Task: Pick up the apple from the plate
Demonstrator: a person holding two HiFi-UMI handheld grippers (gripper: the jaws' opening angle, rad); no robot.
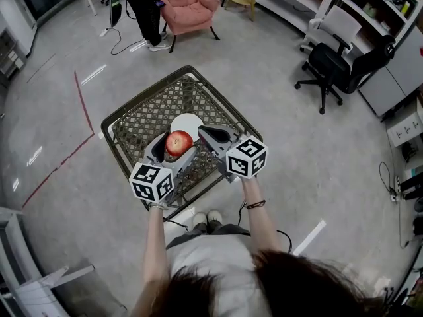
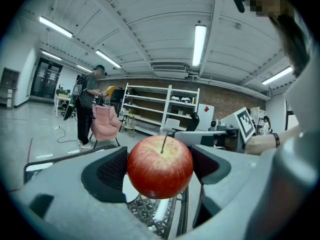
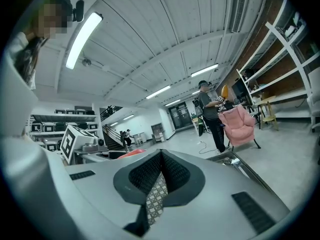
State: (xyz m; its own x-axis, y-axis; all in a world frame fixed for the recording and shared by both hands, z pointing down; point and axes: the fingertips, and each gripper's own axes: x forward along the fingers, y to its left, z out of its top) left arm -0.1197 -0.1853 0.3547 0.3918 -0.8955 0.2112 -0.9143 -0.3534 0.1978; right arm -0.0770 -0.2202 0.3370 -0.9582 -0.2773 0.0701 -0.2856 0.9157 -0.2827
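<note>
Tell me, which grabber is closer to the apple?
Left. The left gripper is shut on the apple; the right gripper sits just to its right, jaws together, holding nothing.

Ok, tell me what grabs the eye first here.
A red apple gripped in the left claw, by the white plate on the wire-mesh table. The right claw sits shut and empty beside it, and a pink armchair stands on the floor beyond.
</note>
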